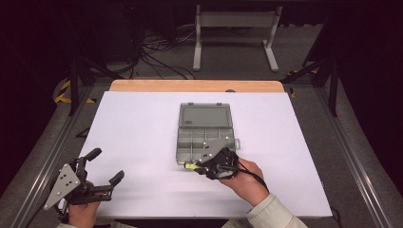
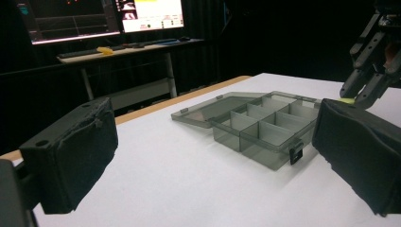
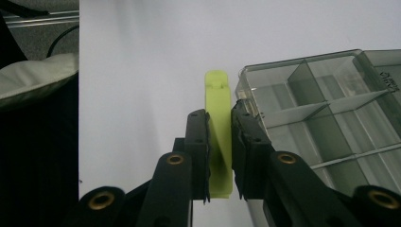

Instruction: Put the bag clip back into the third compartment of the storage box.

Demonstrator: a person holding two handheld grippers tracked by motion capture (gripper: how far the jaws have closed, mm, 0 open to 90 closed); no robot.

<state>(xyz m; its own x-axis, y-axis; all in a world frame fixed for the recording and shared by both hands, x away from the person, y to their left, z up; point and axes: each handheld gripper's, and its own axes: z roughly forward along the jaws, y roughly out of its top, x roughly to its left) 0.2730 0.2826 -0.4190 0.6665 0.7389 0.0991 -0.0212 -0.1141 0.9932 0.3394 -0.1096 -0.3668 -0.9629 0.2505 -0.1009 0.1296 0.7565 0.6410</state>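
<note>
A flat yellow-green plastic piece [image 3: 219, 127] is clamped edge-on in my right gripper [image 3: 219, 118], and its far end sticks out past the pads. From above, that gripper [image 1: 196, 167] hovers at the front left corner of the grey compartment box [image 1: 204, 137], with the yellow-green piece [image 1: 190, 166] poking out to the left. The box [image 2: 265, 125] lies with its lid folded flat behind it and its compartments look bare. My left gripper [image 1: 105, 165] rests near the front left corner of the white table, jaws wide apart, nothing between its pads [image 2: 71, 151].
The white table top [image 1: 142, 123] has a wooden strip along its far edge [image 1: 197, 85]. A metal stand [image 1: 235, 33] and loose cables lie on the floor beyond. A desk with lit monitors [image 2: 99, 19] stands off to the side.
</note>
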